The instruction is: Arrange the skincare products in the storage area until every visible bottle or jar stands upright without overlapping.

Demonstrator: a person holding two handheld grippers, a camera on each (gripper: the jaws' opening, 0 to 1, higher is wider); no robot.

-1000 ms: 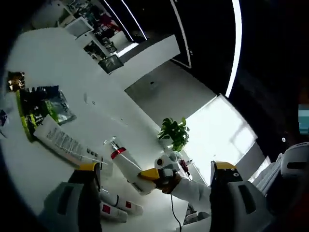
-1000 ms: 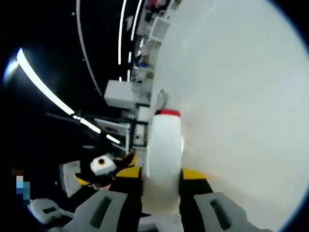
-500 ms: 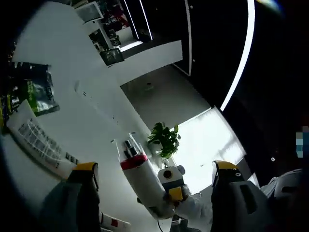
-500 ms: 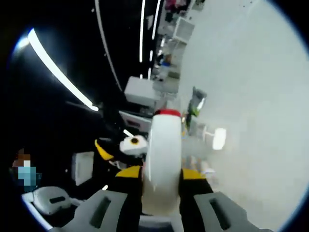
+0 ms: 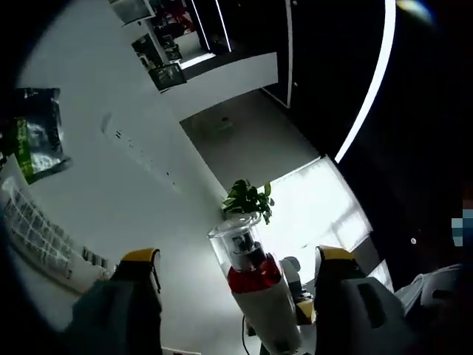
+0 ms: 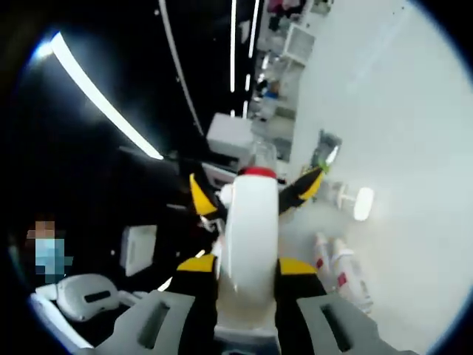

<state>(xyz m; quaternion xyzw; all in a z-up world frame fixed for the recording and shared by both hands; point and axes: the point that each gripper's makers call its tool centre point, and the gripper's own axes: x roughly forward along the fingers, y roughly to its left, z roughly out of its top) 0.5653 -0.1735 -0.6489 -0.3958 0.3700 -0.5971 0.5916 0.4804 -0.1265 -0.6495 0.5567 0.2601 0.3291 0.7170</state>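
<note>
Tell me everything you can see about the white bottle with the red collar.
The white bottle is a smooth, plastic-looking cylinder with a red collar and a clear cap over a dark pump. The right gripper clamps its body between both jaws and holds it off the white table. In the left gripper view it stands between the left gripper's open jaws, untouched by them.

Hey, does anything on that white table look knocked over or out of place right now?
Yes. Two small white bottles with red labels lie on their sides on the white table, side by side and not upright. A large white tube also lies flat near a green packet. The right tongs hold a red-collared white bottle off the table.
</note>
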